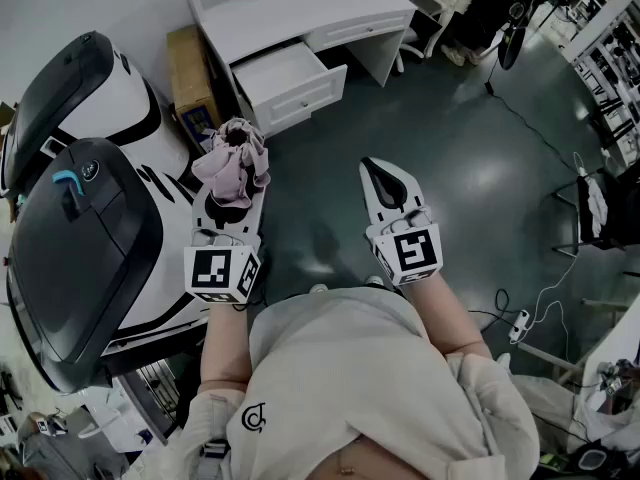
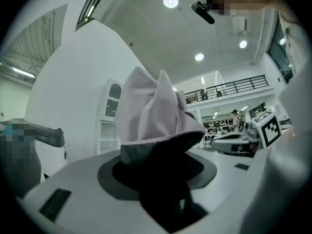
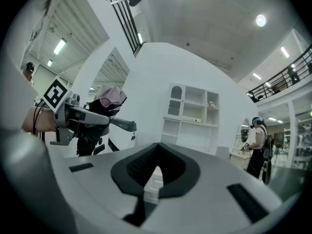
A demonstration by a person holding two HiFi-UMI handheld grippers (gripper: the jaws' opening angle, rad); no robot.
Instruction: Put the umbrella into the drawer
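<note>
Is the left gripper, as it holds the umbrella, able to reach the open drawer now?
Probably yes. The left gripper grips the umbrella, the drawer stands open ahead, and only bare floor lies between them. A step forward may be needed.

Desk [image 1: 300, 3], drawer [image 1: 290, 78] open, on floor [image 1: 450, 168]

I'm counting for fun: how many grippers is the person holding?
2. The left gripper is at the left of the head view, shut on the pink umbrella. The right gripper is beside it, at the right, shut and empty. None seem hidden.
</note>
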